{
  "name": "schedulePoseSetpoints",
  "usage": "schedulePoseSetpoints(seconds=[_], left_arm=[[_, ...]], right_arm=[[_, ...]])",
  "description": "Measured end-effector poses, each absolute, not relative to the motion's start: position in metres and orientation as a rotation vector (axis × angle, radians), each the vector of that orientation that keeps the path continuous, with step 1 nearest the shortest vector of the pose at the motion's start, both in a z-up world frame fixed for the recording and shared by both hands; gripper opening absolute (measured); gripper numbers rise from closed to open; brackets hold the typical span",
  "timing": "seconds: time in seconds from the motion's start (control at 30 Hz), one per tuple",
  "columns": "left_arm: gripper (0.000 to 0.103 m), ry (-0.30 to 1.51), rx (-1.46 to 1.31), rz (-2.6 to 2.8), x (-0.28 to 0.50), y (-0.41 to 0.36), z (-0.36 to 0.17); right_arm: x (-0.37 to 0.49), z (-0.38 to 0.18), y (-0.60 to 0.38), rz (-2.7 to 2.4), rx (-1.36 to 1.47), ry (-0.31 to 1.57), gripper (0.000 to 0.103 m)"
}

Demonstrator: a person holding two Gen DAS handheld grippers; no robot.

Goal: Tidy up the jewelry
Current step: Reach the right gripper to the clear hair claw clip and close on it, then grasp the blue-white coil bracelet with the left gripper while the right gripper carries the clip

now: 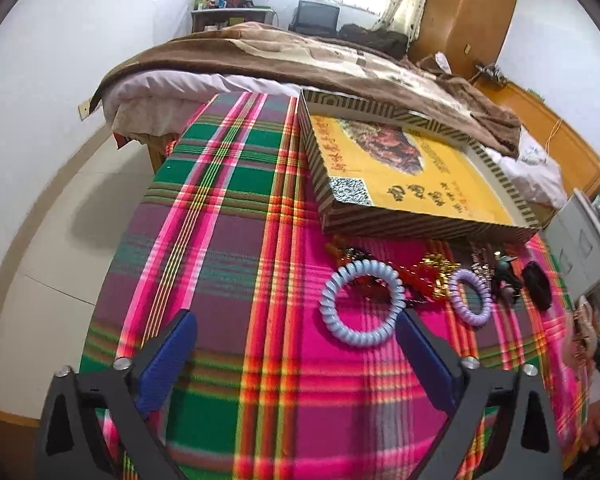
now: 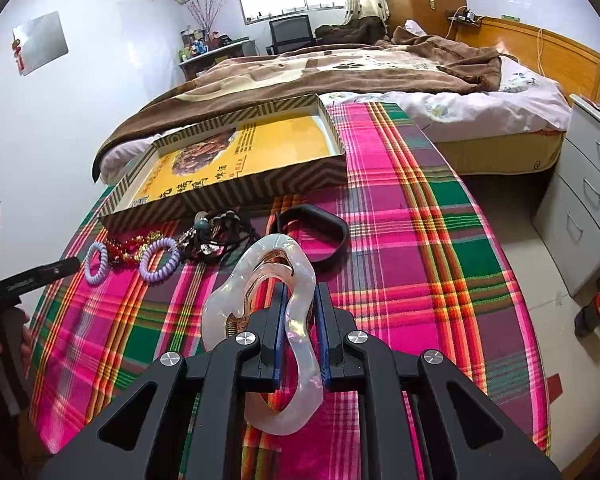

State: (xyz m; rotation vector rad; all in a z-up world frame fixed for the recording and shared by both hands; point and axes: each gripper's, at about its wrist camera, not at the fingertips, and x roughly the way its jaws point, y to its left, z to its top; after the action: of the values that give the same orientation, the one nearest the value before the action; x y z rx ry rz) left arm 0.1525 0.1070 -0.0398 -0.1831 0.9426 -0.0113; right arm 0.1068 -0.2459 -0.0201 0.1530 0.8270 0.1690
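My right gripper (image 2: 301,294) is shut on a pearly white hair claw clip (image 2: 260,276) and holds it above the plaid cloth. My left gripper (image 1: 296,328) is open and empty, just short of a pale blue coil hair tie (image 1: 362,304). Beyond it lie a red and gold bead piece (image 1: 432,276), a purple coil tie (image 1: 470,298), a dark tangle of jewelry (image 1: 504,276) and a black band (image 1: 536,286). In the right wrist view the blue tie (image 2: 96,262), purple tie (image 2: 160,260), tangle (image 2: 216,234) and black band (image 2: 310,234) lie before the yellow box (image 2: 236,160).
The shallow striped box with a yellow bottom (image 1: 420,176) sits at the table's far side, against a bed (image 2: 340,68) with a brown blanket. White drawers (image 2: 584,200) and a cola bottle (image 2: 598,306) stand on the floor to the right.
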Motion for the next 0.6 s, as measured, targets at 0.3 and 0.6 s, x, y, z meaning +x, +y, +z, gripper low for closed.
schedulePoseSetpoints(seconds=[0.3, 0.6], left_arm=[[0.070, 0.986, -0.086, -0.018, 0.167, 0.094, -0.052], [0.020, 0.968, -0.008, 0.000, 0.170, 0.086, -0.051]], right_arm=[[0.111, -0.020, -0.240, 0.182, 0.142, 0.831, 0.014], [0.114, -0.022, -0.238, 0.192, 0.138, 0.841, 0.014]])
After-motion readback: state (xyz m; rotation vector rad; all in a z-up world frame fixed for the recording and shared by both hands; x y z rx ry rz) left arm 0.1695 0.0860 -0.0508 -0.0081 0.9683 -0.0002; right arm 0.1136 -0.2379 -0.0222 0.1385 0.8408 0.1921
